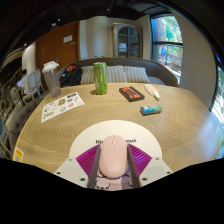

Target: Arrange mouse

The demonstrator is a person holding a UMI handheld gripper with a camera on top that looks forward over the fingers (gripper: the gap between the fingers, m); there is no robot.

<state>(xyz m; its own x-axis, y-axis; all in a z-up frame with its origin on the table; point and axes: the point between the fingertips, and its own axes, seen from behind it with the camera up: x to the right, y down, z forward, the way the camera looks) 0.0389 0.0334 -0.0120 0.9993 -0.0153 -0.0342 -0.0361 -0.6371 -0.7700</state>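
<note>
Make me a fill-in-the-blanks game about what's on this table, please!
1. The mouse sits between the fingers of the hand-held gripper and its colour is ____.
2. The tall can beyond the fingers is ____.
3. The can stands ____, not lying down.
4. Everything rests on a round table made of ____.

Missing words: pink; green; upright; wood

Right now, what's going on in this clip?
A hand-held gripper has its fingers closed on a pale pink mouse, holding it over the near edge of a round wooden table. Beyond the fingers stand a green can, a paper sheet, a dark box, and a small teal item.
</note>
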